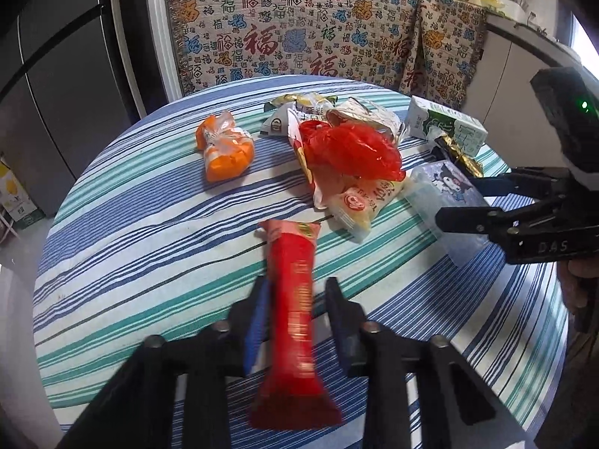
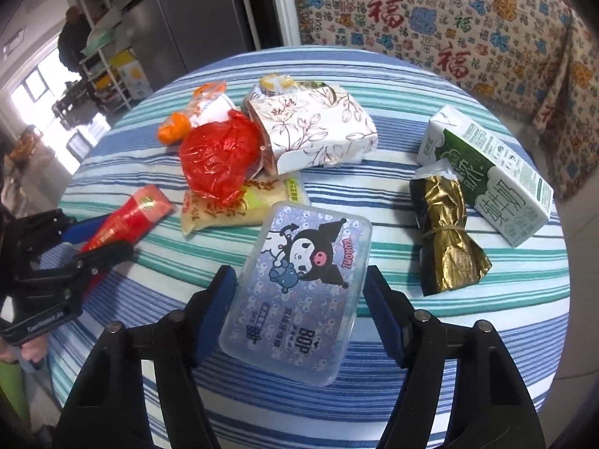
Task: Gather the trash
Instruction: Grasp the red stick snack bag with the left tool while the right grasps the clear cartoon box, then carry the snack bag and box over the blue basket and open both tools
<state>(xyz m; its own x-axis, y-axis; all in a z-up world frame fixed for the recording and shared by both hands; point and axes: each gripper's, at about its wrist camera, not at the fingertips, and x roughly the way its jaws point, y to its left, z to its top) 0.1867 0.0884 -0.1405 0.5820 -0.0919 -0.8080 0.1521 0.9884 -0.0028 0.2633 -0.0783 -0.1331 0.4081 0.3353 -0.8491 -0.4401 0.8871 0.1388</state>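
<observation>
Striped in blue, teal and white, the cloth on the round table point(image 2: 468, 299) carries all the trash we see, and behind it hangs a patterned throw point(image 1: 299, 30) printed with red and blue characters. Grey cabinet doors point(image 1: 63, 86) stand to the left of the left wrist view.

Next in size, a floral box point(image 2: 318, 131) lies near the middle of the table with a crumpled red plastic bag point(image 2: 219, 157) touching its left side and an orange wrapper point(image 1: 224, 147) beyond that. A white and green milk carton point(image 2: 494, 179) lies on its side toward the right edge, and a gold foil packet point(image 2: 445, 232) bound with a band rests against it. A yellowish sachet point(image 2: 239, 205) sits partly under the red bag.

Our right gripper point(image 2: 299, 295) straddles a translucent wipes pack point(image 2: 299, 292) bearing a cartoon figure; its 2 blue pads point(image 2: 215, 310) sit at the pack's long sides, and the pack looks tilted, near end raised off the cloth. The pads appear to touch it on both sides, though we cannot be sure they press firmly.

Our left gripper point(image 1: 297, 321) has its 2 fingers drawn close together on a long red wrapper point(image 1: 294, 321), which stands up between them, top end blurred and bottom end flared toward the camera. The left pad lies against the wrapper; the right finger sits just beside it.
</observation>
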